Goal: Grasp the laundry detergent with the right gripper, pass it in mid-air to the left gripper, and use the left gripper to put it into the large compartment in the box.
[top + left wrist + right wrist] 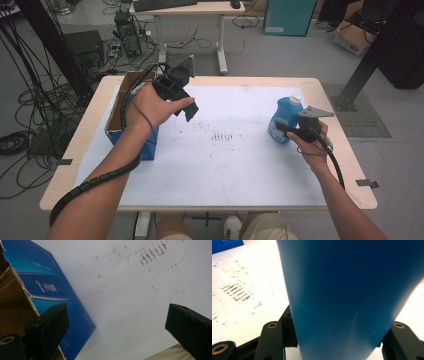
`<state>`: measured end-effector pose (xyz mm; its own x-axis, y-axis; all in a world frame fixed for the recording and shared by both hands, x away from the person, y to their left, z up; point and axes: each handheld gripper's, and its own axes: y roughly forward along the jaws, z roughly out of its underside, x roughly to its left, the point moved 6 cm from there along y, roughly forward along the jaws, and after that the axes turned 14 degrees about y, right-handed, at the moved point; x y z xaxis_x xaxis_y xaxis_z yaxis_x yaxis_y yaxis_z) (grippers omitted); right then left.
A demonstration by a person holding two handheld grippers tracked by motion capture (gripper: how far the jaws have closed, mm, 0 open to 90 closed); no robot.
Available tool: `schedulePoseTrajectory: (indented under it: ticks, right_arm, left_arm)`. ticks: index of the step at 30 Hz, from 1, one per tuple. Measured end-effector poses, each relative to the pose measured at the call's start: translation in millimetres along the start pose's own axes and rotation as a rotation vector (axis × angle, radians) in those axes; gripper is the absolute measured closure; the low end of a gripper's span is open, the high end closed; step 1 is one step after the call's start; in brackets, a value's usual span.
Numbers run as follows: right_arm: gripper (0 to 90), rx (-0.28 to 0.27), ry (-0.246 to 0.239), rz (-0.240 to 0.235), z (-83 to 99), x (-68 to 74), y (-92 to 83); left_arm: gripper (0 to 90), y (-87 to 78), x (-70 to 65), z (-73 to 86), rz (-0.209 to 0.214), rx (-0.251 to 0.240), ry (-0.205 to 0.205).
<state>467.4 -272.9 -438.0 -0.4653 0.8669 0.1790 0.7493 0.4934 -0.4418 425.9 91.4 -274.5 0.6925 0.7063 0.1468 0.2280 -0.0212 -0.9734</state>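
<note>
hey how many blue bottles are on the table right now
1. The blue bottle stands near the table's right edge, clamped in the right hand-held gripper. The open cardboard box at the left could hide more; its inside isn't visible.

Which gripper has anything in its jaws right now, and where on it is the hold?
The right gripper is shut on the blue bottle, jaws clamped across its body, well below the white cap. The left gripper holds nothing; its jaws stand open beside the blue box.

box at the table's left edge — bottle far right.
</note>
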Motion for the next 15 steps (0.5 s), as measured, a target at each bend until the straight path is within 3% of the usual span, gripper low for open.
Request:
schedulePoseTrajectory:
  ticks: [4, 15]
  right_arm:
    - [43.3, 0.0, -0.001, -0.001, -0.1, -0.1, 0.0]
    - [43.4, 0.001, 0.0, 0.001, 0.1, 0.2, -0.1]
  left_arm:
    - [5.6, -1.3, 0.1, -0.3, -0.004, 0.007, 0.012]
    - [5.6, -1.5, -0.6, -0.1, -0.005, -0.002, -0.003]
